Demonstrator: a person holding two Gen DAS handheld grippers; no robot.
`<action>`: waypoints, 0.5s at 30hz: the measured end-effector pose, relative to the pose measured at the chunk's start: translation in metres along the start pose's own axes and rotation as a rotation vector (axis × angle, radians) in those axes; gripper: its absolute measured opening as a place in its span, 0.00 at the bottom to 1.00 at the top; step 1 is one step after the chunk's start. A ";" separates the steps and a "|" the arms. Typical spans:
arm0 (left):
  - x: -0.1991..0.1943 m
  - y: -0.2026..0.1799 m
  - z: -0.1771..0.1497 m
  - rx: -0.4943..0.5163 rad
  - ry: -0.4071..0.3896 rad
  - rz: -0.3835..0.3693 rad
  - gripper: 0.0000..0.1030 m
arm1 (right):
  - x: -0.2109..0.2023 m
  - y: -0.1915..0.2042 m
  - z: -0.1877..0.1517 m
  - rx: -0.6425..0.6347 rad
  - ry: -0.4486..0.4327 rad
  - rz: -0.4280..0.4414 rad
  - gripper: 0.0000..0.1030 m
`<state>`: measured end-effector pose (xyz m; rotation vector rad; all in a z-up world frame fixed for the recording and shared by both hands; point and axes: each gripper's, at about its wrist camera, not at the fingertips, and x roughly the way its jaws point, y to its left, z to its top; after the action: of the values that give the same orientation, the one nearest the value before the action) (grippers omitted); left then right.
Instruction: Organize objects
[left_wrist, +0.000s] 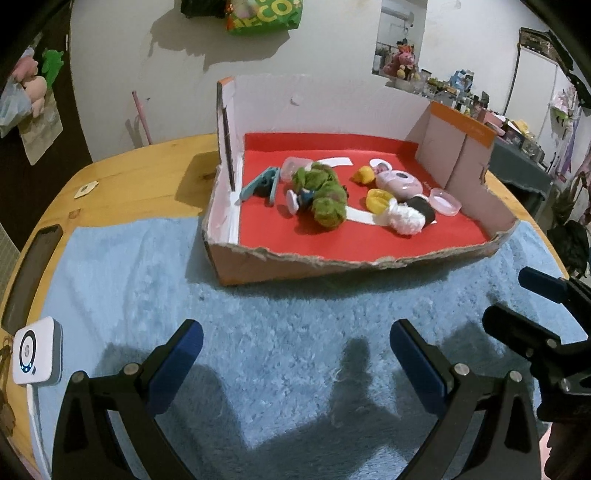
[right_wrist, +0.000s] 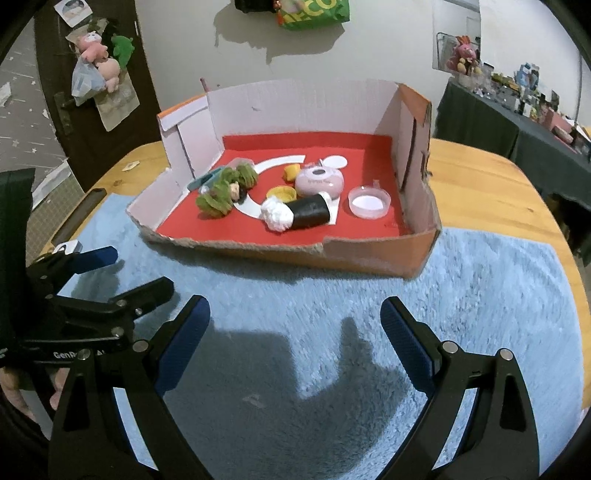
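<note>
Lying well ahead of both sets of jaws, the task's small things are gathered inside a shallow cardboard box (right_wrist: 373, 254) with a red floor and a torn front edge: a green plush toy (left_wrist: 325, 195), a teal clip (left_wrist: 258, 184) beside it toward the box's left wall, a pink round case (right_wrist: 319, 181) further back, a clear pink lid (right_wrist: 369, 201) off to the right of that case, two yellow pieces (right_wrist: 281, 192), and a black-and-white plush roll (right_wrist: 295, 212) nearest the front edge. None of them touches a gripper. The left gripper (left_wrist: 295, 363) hangs over the bare blue fleece mat (left_wrist: 295, 314) with its jaws spread wide and nothing between them. The right gripper (right_wrist: 295, 332) is likewise spread wide over the mat, holding nothing, just beside the left one, which shows at the left edge of its view. Between the jaws and the toys stands only the box's low torn front wall. Left of the left gripper a small white device (left_wrist: 37, 356) with a lit ring rests at the edge of the wooden table (left_wrist: 147, 166), and a dark slot lies beyond it. Plush toys hang on the dark door (right_wrist: 99, 62) at far left.
</note>
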<state>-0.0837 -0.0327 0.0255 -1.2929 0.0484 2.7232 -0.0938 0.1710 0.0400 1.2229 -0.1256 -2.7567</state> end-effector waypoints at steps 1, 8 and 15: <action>0.001 0.000 -0.001 0.002 0.003 0.003 1.00 | 0.001 -0.001 -0.002 0.003 0.001 -0.001 0.92; 0.003 -0.003 -0.006 0.009 0.010 0.015 1.00 | 0.008 -0.007 -0.008 0.020 0.013 -0.003 0.92; 0.006 -0.001 -0.009 -0.004 0.041 0.013 1.00 | 0.011 -0.008 -0.011 0.023 0.014 -0.006 0.92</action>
<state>-0.0803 -0.0316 0.0147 -1.3539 0.0550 2.7088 -0.0936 0.1772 0.0234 1.2494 -0.1533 -2.7594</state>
